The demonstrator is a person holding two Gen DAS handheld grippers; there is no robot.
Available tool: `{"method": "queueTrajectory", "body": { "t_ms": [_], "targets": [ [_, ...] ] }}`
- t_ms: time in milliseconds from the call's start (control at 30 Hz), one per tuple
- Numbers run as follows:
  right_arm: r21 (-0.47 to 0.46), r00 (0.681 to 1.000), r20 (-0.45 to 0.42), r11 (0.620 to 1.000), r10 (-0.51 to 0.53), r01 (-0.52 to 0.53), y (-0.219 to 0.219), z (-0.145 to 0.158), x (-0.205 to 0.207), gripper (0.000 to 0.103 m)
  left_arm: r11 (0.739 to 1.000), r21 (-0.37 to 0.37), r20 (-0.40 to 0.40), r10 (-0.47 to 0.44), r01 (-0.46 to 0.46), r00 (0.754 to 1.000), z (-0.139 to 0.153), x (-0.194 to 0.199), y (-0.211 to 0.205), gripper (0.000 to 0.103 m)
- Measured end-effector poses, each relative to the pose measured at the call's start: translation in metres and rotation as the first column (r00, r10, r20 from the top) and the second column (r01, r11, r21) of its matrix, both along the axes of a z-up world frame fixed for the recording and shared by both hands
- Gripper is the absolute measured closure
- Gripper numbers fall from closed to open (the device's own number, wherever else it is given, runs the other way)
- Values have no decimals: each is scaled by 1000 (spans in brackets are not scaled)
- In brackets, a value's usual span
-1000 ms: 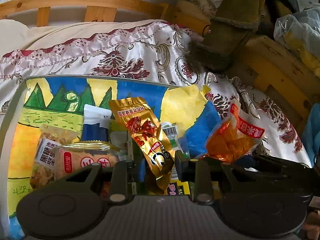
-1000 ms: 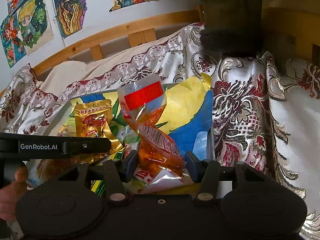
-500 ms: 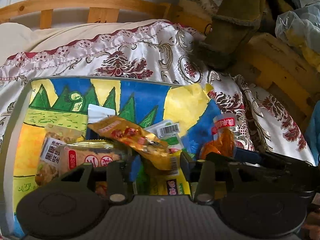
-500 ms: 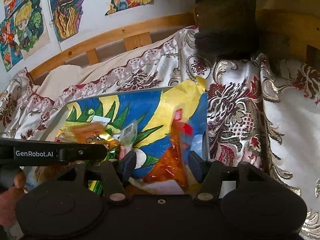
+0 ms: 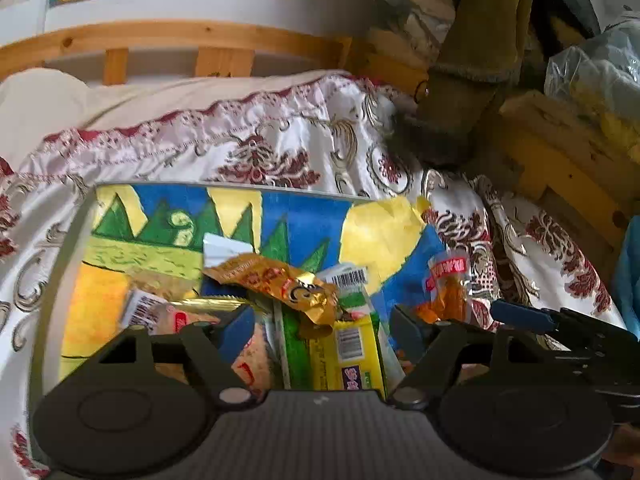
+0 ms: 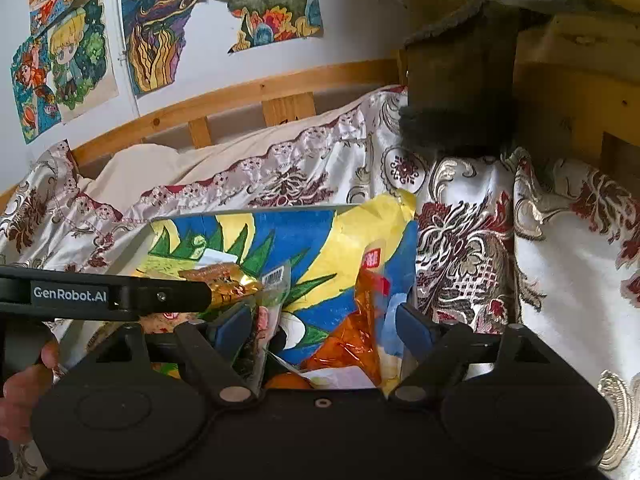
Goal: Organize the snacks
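A tray [image 5: 60, 268] lined with a painted paper sheet [image 6: 304, 232] holds a pile of snack packets. The gold packet [image 5: 280, 284] lies flat on that pile, just beyond my left gripper [image 5: 322, 328]. Its jaws are opening and the pads touch nothing. The orange packet [image 6: 356, 336] lies at the tray's right side, loose between the opening jaws of my right gripper [image 6: 324, 328], with neither pad pressing on it. In the left wrist view the orange packet [image 5: 448, 292] shows by the right gripper's blue fingertip [image 5: 520, 316]. The gold packet [image 6: 224, 284] shows behind the left gripper's body [image 6: 120, 296].
A yellow packet [image 5: 352, 352], a green one [image 5: 296, 344] and a red-labelled biscuit packet [image 5: 180, 320] fill the tray's near part. Patterned cloth [image 5: 280, 152] surrounds it, with a wooden rail [image 5: 200, 36] behind. An olive boot [image 5: 460, 100] and plastic bag [image 5: 600, 72] stand at right. A hand [image 6: 24, 384] grips the left tool.
Both packets stood upright, clamped in the jaws, a second ago. The jaws have spread and each packet has dropped flat into the tray. Both grippers have drawn back and up slightly.
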State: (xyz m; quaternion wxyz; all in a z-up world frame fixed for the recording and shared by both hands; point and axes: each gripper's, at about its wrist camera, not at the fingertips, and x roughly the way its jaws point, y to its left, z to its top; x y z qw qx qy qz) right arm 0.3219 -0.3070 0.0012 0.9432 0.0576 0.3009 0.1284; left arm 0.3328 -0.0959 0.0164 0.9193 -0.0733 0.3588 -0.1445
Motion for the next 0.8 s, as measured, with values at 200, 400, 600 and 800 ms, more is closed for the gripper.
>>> {"method": "queueTrajectory", "body": {
  "t_ms": [200,400,600,800],
  "targets": [
    [3,1000,29,1000,-2,2,-2,13,-9,15,999,28,58,24,-26,998,16,-11,4,15],
    [11,999,53,1000,-12,11,-4,27,-20,10,998,40,89,44,-48,995,27,-25,8,11],
    [29,997,70,999,-30,28,-7,36,-33,3,995,55,119,75,-82,990,37,-44,14,4],
    [25,996,71,998,-51,50,-7,42,-48,1,989,47,125,130,-137,984,43,-66,24,0]
  ]
}}
